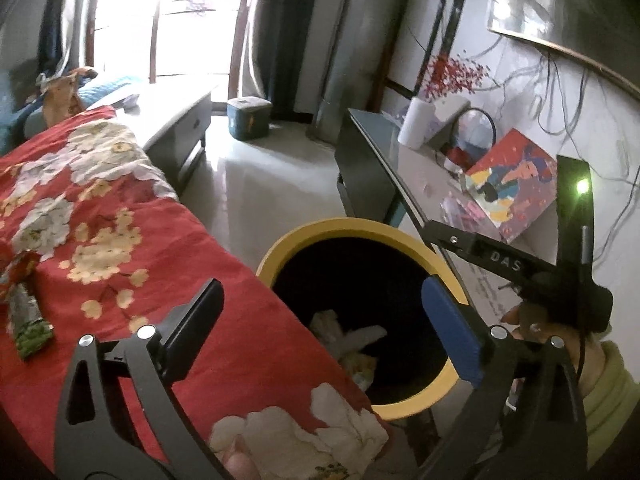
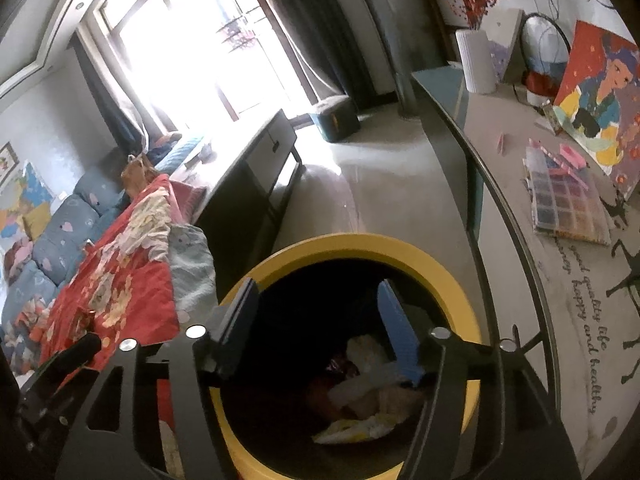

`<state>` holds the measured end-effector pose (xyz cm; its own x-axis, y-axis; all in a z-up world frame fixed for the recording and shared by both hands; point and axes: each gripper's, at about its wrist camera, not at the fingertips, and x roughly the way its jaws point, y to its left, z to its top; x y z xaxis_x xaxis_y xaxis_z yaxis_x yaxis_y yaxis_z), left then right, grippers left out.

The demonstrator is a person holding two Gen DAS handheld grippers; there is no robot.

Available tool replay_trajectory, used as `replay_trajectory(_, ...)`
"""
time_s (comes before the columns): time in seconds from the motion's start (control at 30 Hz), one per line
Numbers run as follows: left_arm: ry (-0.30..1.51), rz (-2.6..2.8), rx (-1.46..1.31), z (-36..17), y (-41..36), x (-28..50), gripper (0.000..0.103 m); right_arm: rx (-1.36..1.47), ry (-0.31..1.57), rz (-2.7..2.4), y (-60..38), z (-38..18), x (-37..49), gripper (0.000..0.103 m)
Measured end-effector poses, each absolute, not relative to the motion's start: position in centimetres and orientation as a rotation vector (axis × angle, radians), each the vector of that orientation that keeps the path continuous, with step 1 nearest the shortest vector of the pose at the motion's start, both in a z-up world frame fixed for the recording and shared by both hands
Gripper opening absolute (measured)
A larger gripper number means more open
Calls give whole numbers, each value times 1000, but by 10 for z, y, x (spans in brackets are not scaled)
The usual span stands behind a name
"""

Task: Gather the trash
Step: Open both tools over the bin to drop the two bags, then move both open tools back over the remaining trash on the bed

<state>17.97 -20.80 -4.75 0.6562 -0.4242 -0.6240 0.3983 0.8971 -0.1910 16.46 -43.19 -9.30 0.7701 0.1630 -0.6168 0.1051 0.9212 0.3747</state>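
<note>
Bright window light floods a bedroom with a pale glossy floor [image 1: 256, 184]; on that floor, between a bed and a long desk, stands the trash bin [image 2: 440, 276], dark inside with a yellow rim; crumpled white and yellowish trash [image 2: 368, 396] lies at its bottom, seen in both wrist views.

Over the bin's mouth hangs the right gripper [image 2: 320, 332], its jaws parted about halfway with nothing between them, one dark pad and one blue pad framing the litter below; the left gripper [image 1: 320, 332] is spread wide and empty as well, its dark finger over the bedspread and its blue finger over the bin's opening; in the left view a hand [image 1: 528, 320] in a light green sleeve grips the other tool beside the bin, a small green light glowing on it.

Just beside the bin on one side lies the red floral bedspread [image 1: 120, 216], its edge touching or overlapping the yellow rim; a green and silver wrapper [image 1: 30, 320] rests on the cloth well apart from the bin; on the other side runs the glass-topped desk [image 2: 516, 208], carrying a white vase [image 2: 476, 60] with red sprigs, a colourful painting [image 2: 596, 108] leaning upright, and a tray of coloured beads [image 2: 568, 204]; farther off, near dark curtains, a teal box [image 1: 248, 118] sits on the floor beside a low cabinet [image 2: 260, 176].
</note>
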Motion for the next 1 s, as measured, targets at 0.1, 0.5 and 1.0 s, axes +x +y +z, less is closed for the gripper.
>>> replay_trajectory(0.1,702,-442,-52,-43,-200,178,91,403,675,38,-428,-87,163,68)
replay_trajectory(0.5,651,-362,-132,-26,-157,170,92,358,586,91,-400,-52,151,73)
replay_trajectory(1.0,578,-224,-179,-12,-97,160,92,275,566,219,-334,-31,145,76)
